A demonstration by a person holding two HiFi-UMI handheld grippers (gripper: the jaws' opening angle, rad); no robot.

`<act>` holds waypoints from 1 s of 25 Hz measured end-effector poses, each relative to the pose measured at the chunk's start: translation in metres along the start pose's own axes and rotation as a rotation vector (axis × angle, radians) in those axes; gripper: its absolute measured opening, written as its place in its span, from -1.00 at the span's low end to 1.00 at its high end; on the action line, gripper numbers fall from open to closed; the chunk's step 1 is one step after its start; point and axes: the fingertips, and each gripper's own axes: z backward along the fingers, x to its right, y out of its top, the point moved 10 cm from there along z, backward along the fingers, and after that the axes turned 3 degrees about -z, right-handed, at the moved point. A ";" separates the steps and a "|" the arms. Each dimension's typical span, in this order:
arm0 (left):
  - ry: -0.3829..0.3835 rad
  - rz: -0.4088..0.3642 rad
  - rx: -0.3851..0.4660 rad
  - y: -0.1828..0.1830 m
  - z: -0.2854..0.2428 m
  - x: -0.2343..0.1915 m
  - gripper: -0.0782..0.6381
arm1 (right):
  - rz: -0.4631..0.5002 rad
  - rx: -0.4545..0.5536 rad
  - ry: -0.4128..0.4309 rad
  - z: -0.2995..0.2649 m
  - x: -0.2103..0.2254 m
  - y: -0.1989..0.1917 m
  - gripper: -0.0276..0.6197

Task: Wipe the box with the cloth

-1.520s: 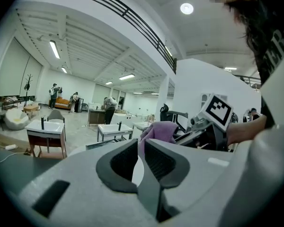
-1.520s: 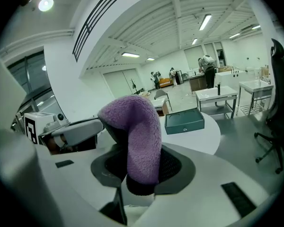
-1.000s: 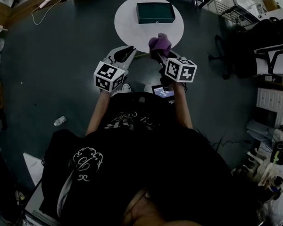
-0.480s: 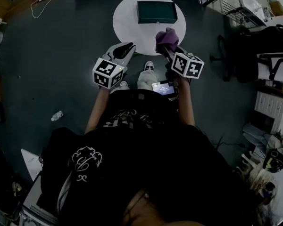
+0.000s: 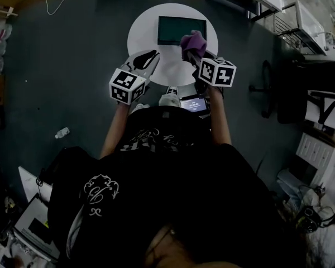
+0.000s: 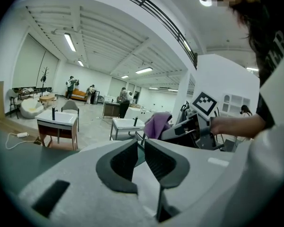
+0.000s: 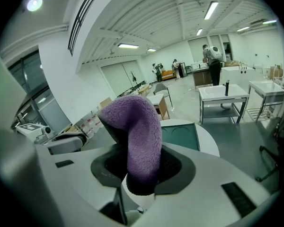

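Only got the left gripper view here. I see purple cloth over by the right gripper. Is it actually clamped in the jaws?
Observer: Yes. The right gripper view shows the right gripper shut on the purple cloth, which sticks up above the jaws.
Operator: Where's the box?
Observer: Head view: the dark green box lies flat on the round white table, beyond the right gripper.
Operator: Cloth on it yet?
Observer: Looks not. In the right gripper view the box sits beyond the cloth, apart from it.

Box near-right corner hidden behind cloth; cloth's lower end buried between right tongs.
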 end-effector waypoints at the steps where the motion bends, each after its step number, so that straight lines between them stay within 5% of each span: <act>1: 0.010 0.001 -0.007 0.001 -0.006 0.000 -0.67 | 0.012 -0.013 0.010 -0.007 0.006 0.005 -0.56; 15: 0.087 -0.027 -0.103 -0.001 -0.049 -0.022 -0.67 | 0.135 -0.168 0.105 -0.111 0.031 0.042 -0.56; 25: -0.033 -0.015 -0.153 -0.006 -0.053 -0.064 -0.67 | 0.067 -0.173 0.060 -0.195 0.003 0.053 -0.56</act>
